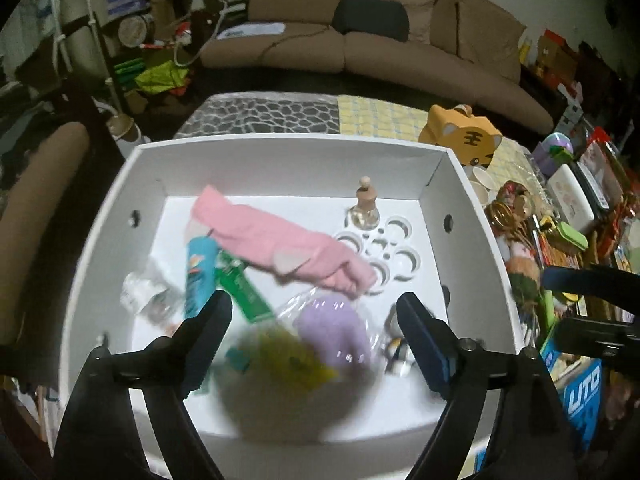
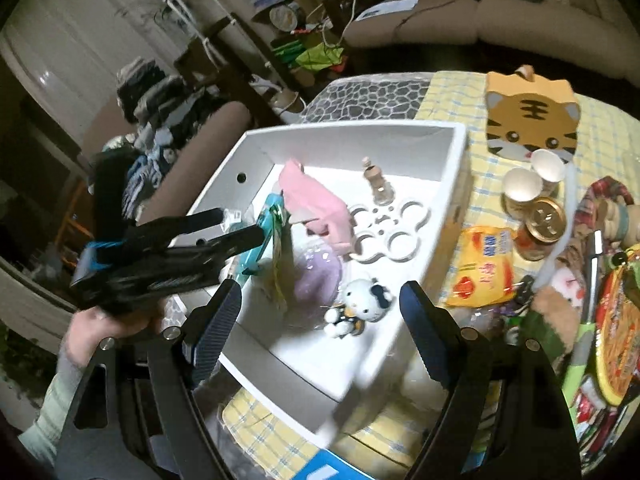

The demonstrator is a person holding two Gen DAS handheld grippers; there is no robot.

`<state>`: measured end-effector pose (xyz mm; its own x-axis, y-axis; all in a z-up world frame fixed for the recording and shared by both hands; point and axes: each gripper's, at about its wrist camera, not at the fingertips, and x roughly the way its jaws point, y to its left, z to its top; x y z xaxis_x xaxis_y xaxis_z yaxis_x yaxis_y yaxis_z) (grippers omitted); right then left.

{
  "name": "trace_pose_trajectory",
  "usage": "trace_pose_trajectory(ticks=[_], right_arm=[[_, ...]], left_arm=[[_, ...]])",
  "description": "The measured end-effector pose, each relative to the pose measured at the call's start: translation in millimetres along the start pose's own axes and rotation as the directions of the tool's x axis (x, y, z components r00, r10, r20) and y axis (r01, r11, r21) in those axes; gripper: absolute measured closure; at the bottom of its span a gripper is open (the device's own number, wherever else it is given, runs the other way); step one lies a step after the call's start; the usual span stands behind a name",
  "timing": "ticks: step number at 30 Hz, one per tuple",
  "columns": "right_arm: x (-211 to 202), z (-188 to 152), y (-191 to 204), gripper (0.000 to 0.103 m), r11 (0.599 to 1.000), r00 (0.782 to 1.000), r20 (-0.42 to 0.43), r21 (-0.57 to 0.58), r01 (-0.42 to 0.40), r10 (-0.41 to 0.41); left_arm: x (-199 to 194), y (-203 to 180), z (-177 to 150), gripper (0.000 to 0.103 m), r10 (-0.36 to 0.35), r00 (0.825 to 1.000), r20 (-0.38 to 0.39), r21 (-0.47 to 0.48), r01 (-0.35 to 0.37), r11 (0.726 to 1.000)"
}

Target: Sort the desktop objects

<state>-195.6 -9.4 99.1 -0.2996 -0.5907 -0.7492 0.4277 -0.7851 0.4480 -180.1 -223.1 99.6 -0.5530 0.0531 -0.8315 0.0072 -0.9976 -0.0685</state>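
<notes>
My left gripper (image 1: 316, 320) hangs over the white box (image 1: 288, 152), jaws spread wide with nothing between them. Below and between its fingers, blurred, lies a yellow-green packet (image 1: 288, 356) on the box floor, with a lilac pouch (image 1: 332, 332) in clear wrap just beyond it. Further in lie a pink cloth (image 1: 272, 236), a blue tube (image 1: 198, 272) and a green packet (image 1: 244, 288), the last two near my left finger's tip. A small corked bottle (image 1: 365, 208) stands upright in one hole of the white holder (image 1: 384, 252) toward the far right corner.

My right gripper (image 2: 320, 304) is also wide open and holds nothing. It points down at the near right part of the box, where a white cat toy (image 2: 362, 300) lies between its fingertips' line of sight, on the box floor and not touched. Just outside the box wall, to the right of my right finger, a yellow snack bag (image 2: 484, 268) lies on the checked cloth (image 2: 452, 92), with a gold can (image 2: 540, 228) and two paper cups (image 2: 524, 188) beyond it. A tiger box (image 2: 528, 116) stands at the far side.

In the right view my left gripper (image 2: 240, 224) reaches in over the box's left wall, my hand (image 2: 108, 328) gripping its handle.
</notes>
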Motion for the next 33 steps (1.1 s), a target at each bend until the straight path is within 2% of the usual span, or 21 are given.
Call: trace_pose_trajectory(ticks=[3, 8, 9, 11, 12, 14, 24, 33], right_arm=[[14, -8, 19, 0.023, 0.996, 0.997, -0.002, -0.039, 0.079, -0.079], [26, -23, 36, 0.022, 0.994, 0.994, -0.007, -0.007, 0.107, -0.107], [28, -26, 39, 0.02, 0.993, 0.993, -0.008, -0.004, 0.117, -0.117], [30, -31, 43, 0.015, 0.992, 0.992, -0.012, 0.003, 0.127, -0.127], [31, -33, 46, 0.007, 0.991, 0.991, -0.011, 0.007, 0.133, -0.133], [31, -37, 50, 0.0, 0.989, 0.989, -0.008, 0.009, 0.145, -0.144], [12, -51, 76, 0.0, 0.972, 0.972, 0.019, -0.022, 0.236, -0.235], [-25, -70, 77, 0.0, 0.965, 0.964, 0.055, -0.015, 0.263, -0.262]], left_arm=[[-14, -1, -17, 0.014, 0.045, 0.999, 0.025, 0.026, -0.046, 0.999], [-34, -3, -41, 0.011, 0.083, 0.995, 0.057, 0.047, -0.086, 0.995], [-37, -3, -44, 0.006, 0.09, 0.994, 0.063, 0.049, -0.093, 0.994], [-45, -1, -52, 0.005, 0.123, 0.989, 0.082, 0.056, -0.127, 0.99], [-47, 1, -54, 0.004, 0.126, 0.988, 0.087, 0.056, -0.132, 0.99], [-52, 7, -58, 0.003, 0.121, 0.988, 0.094, 0.05, -0.127, 0.991], [-81, 30, -79, 0.003, 0.121, 0.986, 0.111, -0.001, -0.122, 0.993], [-109, 11, -95, 0.002, 0.111, 0.983, 0.143, 0.02, -0.115, 0.993]])
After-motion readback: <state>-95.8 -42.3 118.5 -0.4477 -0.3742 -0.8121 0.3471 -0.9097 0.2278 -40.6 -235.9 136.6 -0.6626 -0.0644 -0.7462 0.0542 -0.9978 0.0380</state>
